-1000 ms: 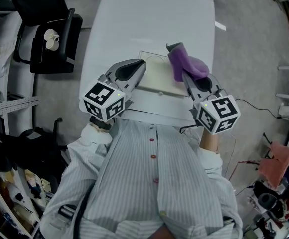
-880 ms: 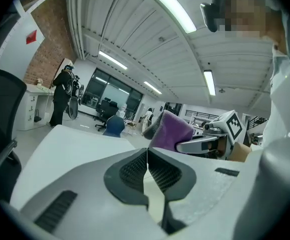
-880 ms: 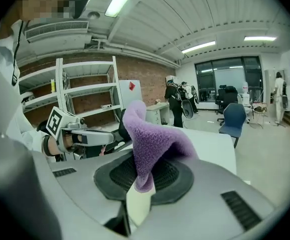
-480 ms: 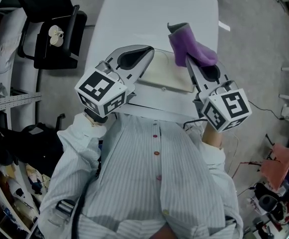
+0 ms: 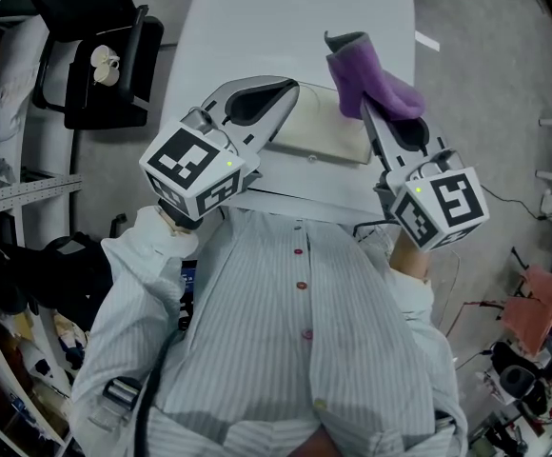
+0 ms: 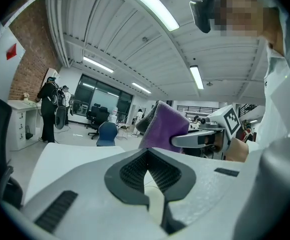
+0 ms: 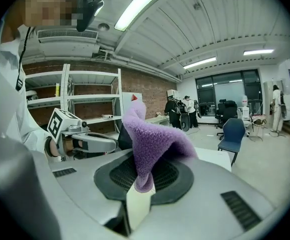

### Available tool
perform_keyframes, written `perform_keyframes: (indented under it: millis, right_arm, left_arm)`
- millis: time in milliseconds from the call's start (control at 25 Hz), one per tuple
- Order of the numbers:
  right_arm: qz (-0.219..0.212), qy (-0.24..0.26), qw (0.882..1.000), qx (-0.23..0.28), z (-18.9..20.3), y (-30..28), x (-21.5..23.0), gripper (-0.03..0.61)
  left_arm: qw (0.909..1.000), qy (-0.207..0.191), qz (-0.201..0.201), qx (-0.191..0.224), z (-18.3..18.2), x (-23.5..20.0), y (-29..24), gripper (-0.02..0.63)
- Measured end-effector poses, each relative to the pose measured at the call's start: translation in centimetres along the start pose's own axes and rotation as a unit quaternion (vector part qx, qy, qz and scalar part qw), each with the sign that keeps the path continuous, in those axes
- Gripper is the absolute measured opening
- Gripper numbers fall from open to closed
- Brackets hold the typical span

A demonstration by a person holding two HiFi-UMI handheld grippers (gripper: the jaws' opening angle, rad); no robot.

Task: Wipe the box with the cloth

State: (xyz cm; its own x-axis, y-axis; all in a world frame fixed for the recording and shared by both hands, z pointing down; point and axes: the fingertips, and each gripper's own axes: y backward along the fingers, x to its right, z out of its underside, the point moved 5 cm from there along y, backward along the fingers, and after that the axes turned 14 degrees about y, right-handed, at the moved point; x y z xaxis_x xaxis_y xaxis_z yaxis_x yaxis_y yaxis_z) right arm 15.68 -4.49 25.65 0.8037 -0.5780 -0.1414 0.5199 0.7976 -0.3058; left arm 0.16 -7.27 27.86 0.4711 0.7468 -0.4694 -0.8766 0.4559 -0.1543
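A flat cream box lies on the white table, close to my chest. My right gripper is shut on a purple cloth, which stands up in a fold above the box's right end. In the right gripper view the cloth rises from between the jaws of that gripper. My left gripper hovers over the box's left end, its jaws shut with nothing in them. Both are raised off the box. The left gripper view shows its own tips meeting, with the cloth beyond.
A black chair with a small pale object on its seat stands left of the table. Shelving runs along the left edge, and cables and clutter lie on the floor at the right. Far-off people and office chairs show in the gripper views.
Both grippers have risen away from the box and tilted up. The cloth, which lay at the box's top, now hangs in the air above it.
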Motion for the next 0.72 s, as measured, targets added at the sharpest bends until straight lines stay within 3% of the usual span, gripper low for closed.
perform_keyframes:
  millis: [720]
  right_arm:
    - [0.016, -0.006, 1.000, -0.001, 0.9, 0.9, -1.4, 0.054]
  left_arm:
    - [0.9995, -0.022, 0.018, -0.015, 0.4, 1.1, 0.2, 0.008]
